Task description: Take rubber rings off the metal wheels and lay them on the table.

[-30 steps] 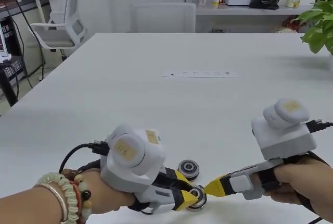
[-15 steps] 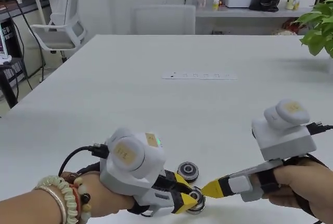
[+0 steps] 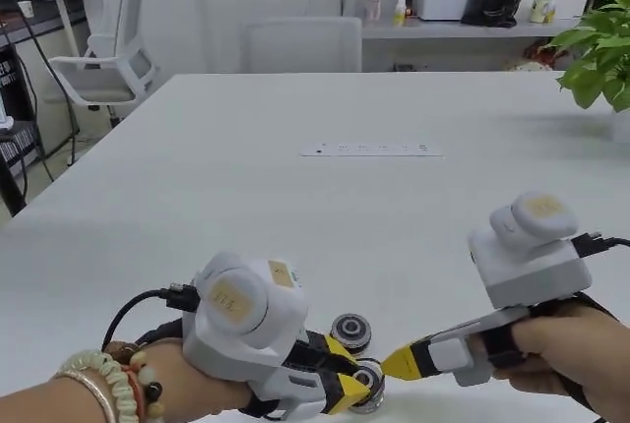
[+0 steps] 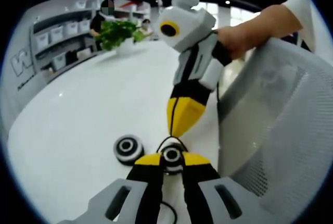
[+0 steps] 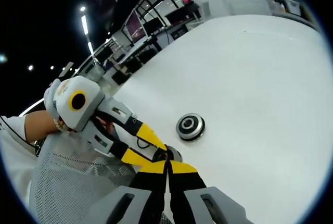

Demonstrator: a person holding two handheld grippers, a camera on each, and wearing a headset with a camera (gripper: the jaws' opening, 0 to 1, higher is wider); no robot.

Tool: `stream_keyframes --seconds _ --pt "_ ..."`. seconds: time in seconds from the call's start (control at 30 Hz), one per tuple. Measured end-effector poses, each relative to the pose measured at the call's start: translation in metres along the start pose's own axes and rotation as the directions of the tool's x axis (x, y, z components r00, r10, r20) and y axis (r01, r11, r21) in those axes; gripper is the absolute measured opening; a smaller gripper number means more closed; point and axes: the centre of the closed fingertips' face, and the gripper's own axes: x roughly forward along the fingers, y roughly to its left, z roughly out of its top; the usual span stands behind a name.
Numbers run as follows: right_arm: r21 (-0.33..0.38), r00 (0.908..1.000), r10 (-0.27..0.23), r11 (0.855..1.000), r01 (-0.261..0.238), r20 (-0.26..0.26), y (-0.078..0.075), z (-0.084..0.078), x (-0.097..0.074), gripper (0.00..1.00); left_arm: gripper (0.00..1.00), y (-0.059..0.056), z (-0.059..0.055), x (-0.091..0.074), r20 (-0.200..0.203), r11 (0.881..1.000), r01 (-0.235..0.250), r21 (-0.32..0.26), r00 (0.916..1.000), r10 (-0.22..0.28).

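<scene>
My left gripper [image 3: 362, 389] is shut on a small metal wheel [image 3: 368, 384] at the table's near edge. In the left gripper view that wheel [image 4: 172, 157] sits between my yellow jaws. My right gripper [image 3: 392, 365] comes in from the right, shut. Its yellow tips [image 4: 177, 130] meet the wheel's rim, where a thin black rubber ring [image 4: 171, 140] is drawn up into a small loop. The right gripper view has my shut jaws [image 5: 166, 164] right against this wheel [image 5: 173, 154]. A second wheel [image 3: 350, 331] with its black ring on lies flat just beyond, also visible as wheel [image 4: 128, 149] and wheel [image 5: 190, 126].
The white table [image 3: 325, 207] stretches far ahead with a thin paper strip [image 3: 370, 151] at its middle. A potted plant [image 3: 597, 44] stands at the far right edge. Chairs [image 3: 300, 45] and a shelf stand beyond the table.
The head camera has shifted a little. Both grippers stay together at the held wheel, slightly lower in view; the loose wheel has not moved.
</scene>
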Motion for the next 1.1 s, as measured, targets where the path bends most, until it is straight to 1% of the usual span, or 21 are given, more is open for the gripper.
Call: stream_keyframes --seconds 0.07,0.1,0.13,0.17,0.2,0.23,0.3,0.4,0.43,0.5,0.57,0.6,0.63,0.67,0.73,0.8,0.87,0.9,0.97,1.03,1.1 --pt "-0.015 0.9998 -0.006 1.000 0.006 -0.017 -0.001 -0.002 0.001 0.00 0.15 -0.002 0.000 0.000 -0.021 1.000 0.016 0.004 0.9997 -0.016" --pt "-0.026 0.9996 -0.013 1.000 0.013 -0.024 -0.003 -0.004 0.000 0.00 0.17 -0.006 0.000 -0.001 -0.039 0.999 0.040 -0.025 0.9984 -0.041" --pt "-0.025 0.9997 -0.012 1.000 0.011 -0.023 -0.003 -0.004 0.000 0.00 0.19 -0.005 0.001 -0.001 -0.041 0.999 0.035 -0.040 0.9985 -0.036" --pt "-0.025 0.9997 -0.013 1.000 0.012 -0.022 -0.004 -0.003 -0.001 0.00 0.20 -0.006 0.002 -0.002 -0.042 0.999 0.041 -0.032 0.9982 -0.043" --pt "-0.025 0.9997 -0.013 1.000 0.013 -0.020 -0.004 -0.003 -0.001 0.00 0.22 -0.007 0.004 -0.004 -0.043 0.999 0.044 -0.013 0.9980 -0.045" --pt "-0.024 0.9997 -0.014 1.000 0.013 -0.020 -0.005 -0.002 -0.002 0.00 0.23 -0.006 0.006 -0.008 -0.047 0.998 0.047 0.034 0.9979 -0.045" --pt "-0.024 0.9997 -0.015 1.000 0.015 -0.017 -0.006 -0.001 -0.003 0.00 0.26 -0.005 0.009 -0.014 -0.050 0.998 0.043 0.048 0.9979 -0.041" --pt "-0.021 0.9999 -0.015 1.000 0.015 -0.006 -0.006 0.001 -0.004 0.00 0.31 0.000 0.017 -0.028 -0.026 0.999 0.032 0.032 0.9992 -0.031" --pt "-0.018 0.9999 -0.012 1.000 0.012 -0.003 -0.006 0.002 -0.005 0.00 0.34 0.001 0.018 -0.030 -0.024 0.999 0.032 0.028 0.9992 -0.031" --pt "-0.010 1.0000 -0.008 1.000 0.008 0.005 -0.006 0.003 -0.006 0.00 0.38 0.002 0.020 -0.040 -0.025 0.999 0.028 0.024 0.9993 -0.027" --pt "-0.010 0.9999 -0.007 1.000 0.007 0.011 -0.004 0.004 -0.008 0.00 0.42 0.005 0.021 -0.052 -0.022 0.999 0.008 0.044 0.9997 -0.007" --pt "-0.011 0.9999 -0.007 1.000 0.007 0.015 -0.004 0.005 -0.008 0.00 0.44 0.007 0.021 -0.059 -0.019 0.999 0.000 0.042 0.9998 0.001" --pt "-0.006 0.9998 -0.004 1.000 0.004 0.019 -0.004 0.006 -0.008 0.00 0.45 0.010 0.020 -0.064 -0.019 1.000 -0.013 0.026 0.9997 0.013" --pt "-0.003 0.9998 -0.004 1.000 0.004 0.020 -0.004 0.006 -0.008 0.00 0.47 0.014 0.017 -0.072 -0.021 0.999 -0.038 -0.021 0.9991 0.037" --pt "-0.002 0.9998 -0.006 1.000 0.006 0.021 -0.002 0.006 -0.007 0.00 0.52 0.014 0.015 -0.085 -0.009 0.999 -0.044 -0.022 0.9990 0.044" --pt "-0.011 0.9998 -0.004 1.000 0.004 0.022 0.001 0.006 -0.007 0.00 0.54 0.017 0.012 -0.096 -0.001 0.998 -0.063 -0.027 0.9980 0.063" --pt "-0.009 0.9995 0.006 1.000 -0.006 0.032 0.004 0.009 -0.008 0.00 0.56 0.021 0.011 -0.109 0.014 0.994 -0.099 -0.046 0.9949 0.100" --pt "-0.010 0.9994 0.008 1.000 -0.008 0.033 0.005 0.009 -0.008 0.00 0.58 0.023 0.013 -0.118 0.035 0.991 -0.121 -0.061 0.9917 0.123" --pt "-0.018 0.9994 0.011 1.000 -0.010 0.033 0.008 0.010 -0.007 0.00 0.59 0.025 0.013 -0.131 0.064 0.985 -0.147 -0.086 0.9862 0.153" --pt "-0.023 0.9993 0.014 1.000 -0.013 0.035 0.010 0.011 -0.007 0.00 0.60 0.027 0.011 -0.141 0.076 0.980 -0.172 -0.099 0.9808 0.179" --pt "-0.023 0.9987 0.017 1.000 -0.016 0.047 0.009 0.013 -0.008 0.00 0.62 0.026 0.005 -0.150 0.071 0.974 -0.197 -0.112 0.9761 0.205"
